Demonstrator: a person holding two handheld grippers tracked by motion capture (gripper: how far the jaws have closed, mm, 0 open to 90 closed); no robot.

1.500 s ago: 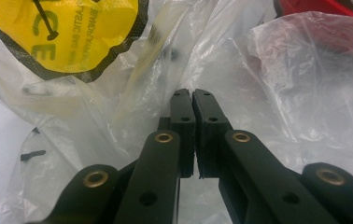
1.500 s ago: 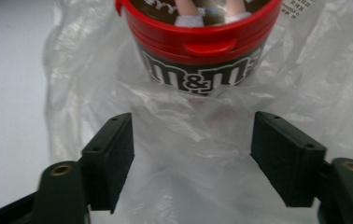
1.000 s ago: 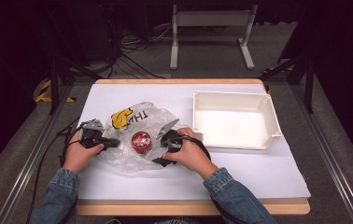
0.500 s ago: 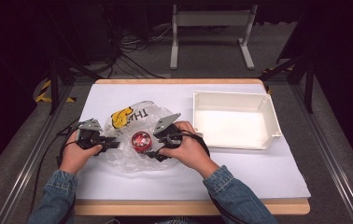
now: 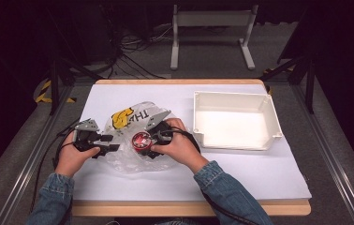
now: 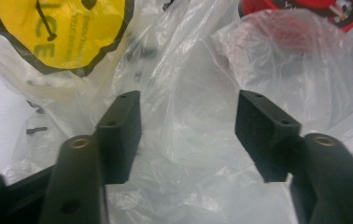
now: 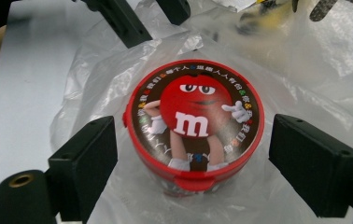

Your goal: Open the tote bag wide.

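A round red M&M's tin stands amid a crumpled clear plastic bag with a yellow print, left of the table's middle. My right gripper reaches it from the right. Its jaws have just been opening and stand on either side of the tin with a thin gap on each side. My left gripper lies at the bag's left side. Its jaws have just been opening, and loose plastic lies between and beyond them, unpinched. The tin shows past them at top right.
A white rectangular tray stands on the right half of the white table cover. The table's wooden edge runs along the front. Cables and a metal stand lie on the floor behind the table.
The left gripper's jaws have spread apart from nearly shut. The right hand has edged slightly left towards the tin. Tin and bag stay where they were.
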